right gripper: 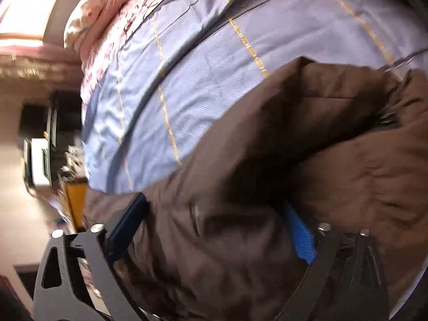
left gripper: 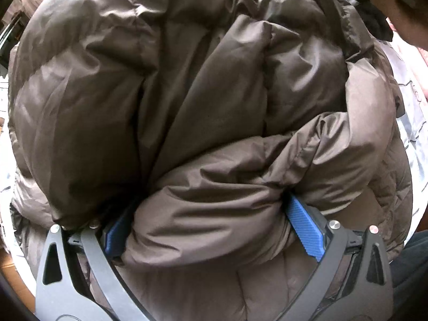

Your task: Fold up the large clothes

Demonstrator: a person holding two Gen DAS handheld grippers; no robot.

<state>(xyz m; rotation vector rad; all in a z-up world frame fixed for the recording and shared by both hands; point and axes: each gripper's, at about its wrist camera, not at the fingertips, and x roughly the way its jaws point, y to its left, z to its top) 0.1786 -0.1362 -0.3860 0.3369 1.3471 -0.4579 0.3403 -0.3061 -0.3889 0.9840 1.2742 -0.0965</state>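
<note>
Jaws on the left gripper (left gripper: 211, 230) were clamped around a thick puffy roll of the brown down jacket (left gripper: 187, 93), blue pads (left gripper: 305, 230) pressed into it on both sides. Right gripper (right gripper: 214, 230) jaws stood wide with jacket fabric bunched between them, but blur meant I couldn't tell whether the pads actually gripped. Jacket lay heaped on the bed, over the blue sheet (right gripper: 214, 67) with yellow lines; pink quilt (right gripper: 107, 8) beyond.

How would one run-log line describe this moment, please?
task: fold large clothes | left gripper: shut on brown puffer jacket | right gripper: around jacket fold, grip unclear | surface: blue bedsheet
</note>
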